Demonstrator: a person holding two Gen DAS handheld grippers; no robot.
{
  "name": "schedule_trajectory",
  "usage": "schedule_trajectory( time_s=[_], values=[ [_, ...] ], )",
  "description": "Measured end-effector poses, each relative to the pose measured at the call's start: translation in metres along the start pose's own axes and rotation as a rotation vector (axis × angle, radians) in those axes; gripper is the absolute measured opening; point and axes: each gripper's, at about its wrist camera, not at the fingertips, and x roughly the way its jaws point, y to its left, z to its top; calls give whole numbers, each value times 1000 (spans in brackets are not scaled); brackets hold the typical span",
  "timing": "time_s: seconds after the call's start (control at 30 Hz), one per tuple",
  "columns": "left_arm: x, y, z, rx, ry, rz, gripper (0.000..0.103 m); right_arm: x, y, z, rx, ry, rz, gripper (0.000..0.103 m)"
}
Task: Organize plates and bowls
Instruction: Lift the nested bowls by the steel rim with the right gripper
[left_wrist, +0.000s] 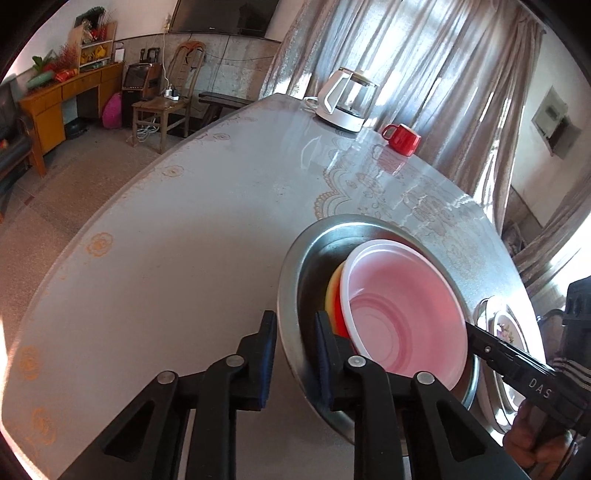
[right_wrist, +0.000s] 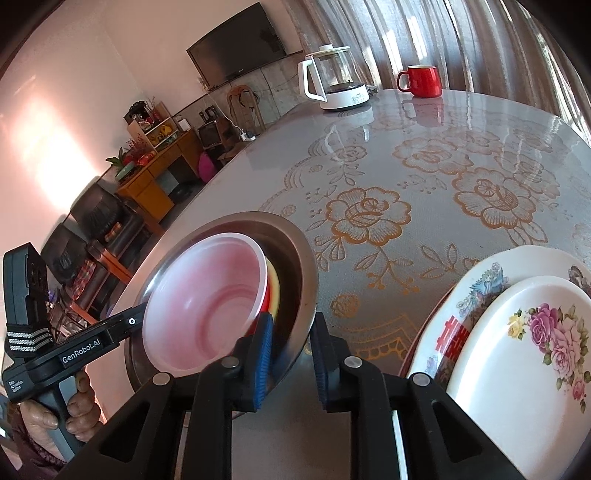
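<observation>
At the lower left of the right wrist view, a hand (right_wrist: 74, 406) holds the left gripper (right_wrist: 142, 314), whose body reads "GenRobot.AI" above a smaller label, "Data Acquisition System"; in the left wrist view the right gripper (left_wrist: 471, 328) reaches in from the lower right, lettered "DAS". Both are clenched on the steel basin (left_wrist: 295, 295) — the left gripper's blue pads (left_wrist: 267, 354) pinch its near rim at bottom centre of the left view, and the right gripper's pads (right_wrist: 262, 354) grip the opposite rim at bottom centre of the right view. Inside the basin a pink-tinted plastic bowl (left_wrist: 402, 310) sits nested over a red bowl (left_wrist: 341, 325) and a yellow one (left_wrist: 330, 291), all leaning toward one side. Just beside the basin, at the lower right of the right view, a white plate with pink roses (right_wrist: 532, 354) lies on a larger plate (right_wrist: 465, 317) bearing red characters. The table (right_wrist: 424, 177) has a glossy cover printed with gold roses. Farther off, upper centre, stand a white-based glass kettle (right_wrist: 334, 79) and a red mug (right_wrist: 423, 81), well apart from the dishes. Beyond are curtains (left_wrist: 424, 55), a wall television (right_wrist: 238, 55) and a wooden desk (left_wrist: 62, 96).
</observation>
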Motion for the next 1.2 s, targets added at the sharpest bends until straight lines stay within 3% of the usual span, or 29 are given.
schedule_trajectory(
  time_s=[0.27,0.57,1.2],
  values=[
    [-3,2,-4,-10,-17,-56,17,6,-11,4,48,12,48,20],
    [-4,-1,-5,-1,-23,-41,17,9,-2,5,20,29,37,21],
    [-35,-9,-25,56,-96,-72,20,-15,14,-12,-72,-33,-9,23]
  ],
)
